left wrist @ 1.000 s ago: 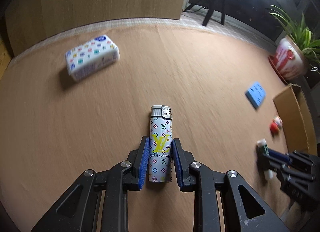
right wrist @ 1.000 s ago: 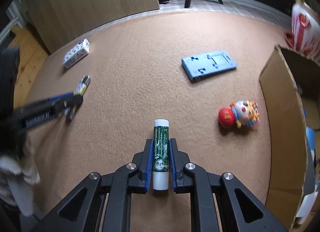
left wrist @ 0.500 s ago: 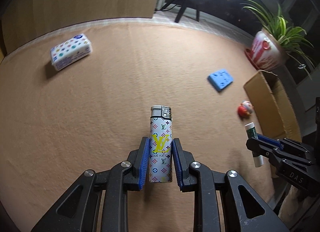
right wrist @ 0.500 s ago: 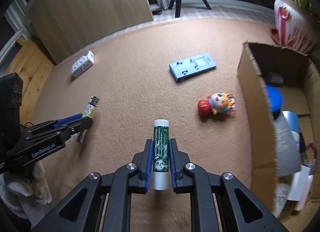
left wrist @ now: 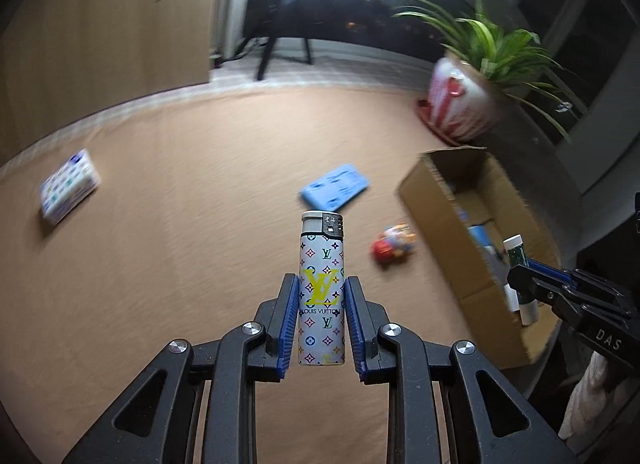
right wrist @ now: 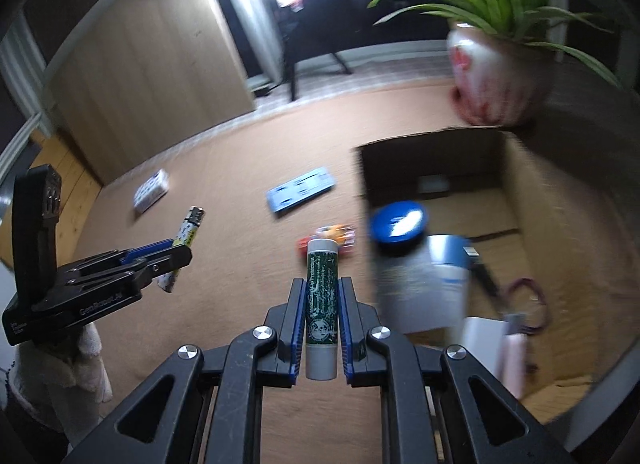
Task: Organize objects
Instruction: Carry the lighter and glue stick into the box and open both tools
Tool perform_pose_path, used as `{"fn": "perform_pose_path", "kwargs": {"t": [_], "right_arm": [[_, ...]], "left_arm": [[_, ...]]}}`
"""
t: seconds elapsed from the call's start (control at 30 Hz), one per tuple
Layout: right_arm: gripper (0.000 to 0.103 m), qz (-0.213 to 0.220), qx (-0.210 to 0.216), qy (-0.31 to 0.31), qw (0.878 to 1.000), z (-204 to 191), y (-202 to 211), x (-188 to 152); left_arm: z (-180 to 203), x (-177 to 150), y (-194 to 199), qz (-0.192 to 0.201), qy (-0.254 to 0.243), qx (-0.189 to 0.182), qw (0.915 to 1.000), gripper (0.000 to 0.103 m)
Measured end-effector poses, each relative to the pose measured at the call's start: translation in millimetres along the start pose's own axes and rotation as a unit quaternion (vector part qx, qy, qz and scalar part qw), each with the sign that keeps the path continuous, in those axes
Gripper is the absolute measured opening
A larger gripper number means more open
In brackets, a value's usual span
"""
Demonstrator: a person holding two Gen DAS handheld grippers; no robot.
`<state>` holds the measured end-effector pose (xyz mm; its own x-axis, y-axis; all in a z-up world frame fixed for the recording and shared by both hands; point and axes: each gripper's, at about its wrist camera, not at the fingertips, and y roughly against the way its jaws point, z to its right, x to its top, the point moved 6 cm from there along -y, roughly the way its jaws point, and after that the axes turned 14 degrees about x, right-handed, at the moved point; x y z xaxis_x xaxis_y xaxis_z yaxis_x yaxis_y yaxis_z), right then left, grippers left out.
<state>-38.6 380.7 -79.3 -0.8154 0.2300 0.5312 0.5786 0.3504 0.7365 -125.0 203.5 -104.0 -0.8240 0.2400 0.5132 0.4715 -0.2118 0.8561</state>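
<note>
I am gripping the lighter (left wrist: 322, 292) in my left gripper (left wrist: 322, 320) and the lip balm (right wrist: 321, 304) in my right gripper (right wrist: 321, 324); approaching the cardboard box (right wrist: 532, 200), either might clip its near wall and slip.

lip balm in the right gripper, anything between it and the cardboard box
Nothing visible blocks it. The green lip balm tube is clamped in the right gripper, and the open brown cardboard box lies just to its right, top unobstructed.

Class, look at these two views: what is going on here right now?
A person is tidying small things off a carpet, a gripper in each hand. The left gripper clamps a patterned lighter; the right gripper clamps a green lip balm stick. Both hang in the air near an open cardboard box that already holds items.
</note>
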Motion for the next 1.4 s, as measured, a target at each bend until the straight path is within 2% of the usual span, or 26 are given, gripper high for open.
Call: {"fn": "perform_pose_path", "kwargs": {"t": [0.4, 0.7, 0.97, 1.4], "right_arm": [[0.014, 0.027, -0.050, -0.038, 0.998, 59.9, 38.6, -3.5], [0.014, 0.035, -0.069, -0.052, 0.996, 83.1, 48.7, -5.4], [0.014, 0.035, -0.075, -0.062, 0.995, 93.2, 51.2, -8.7], [0.014, 0.033, -0.075, -0.070, 0.994, 98.7, 50.8, -10.7]], "left_arm": [[105.8, 25.9, 1.3, 0.014, -0.067, -0.055, 0.9962, 0.025], [164.3, 32.5, -9.0, 0.015, -0.107, -0.063, 0.9922, 0.025], [183.5, 35.4, -15.4, 0.015, -0.124, -0.064, 0.9901, 0.025], [188.9, 36.2, -16.3, 0.017, -0.134, -0.056, 0.9892, 0.025]]}}
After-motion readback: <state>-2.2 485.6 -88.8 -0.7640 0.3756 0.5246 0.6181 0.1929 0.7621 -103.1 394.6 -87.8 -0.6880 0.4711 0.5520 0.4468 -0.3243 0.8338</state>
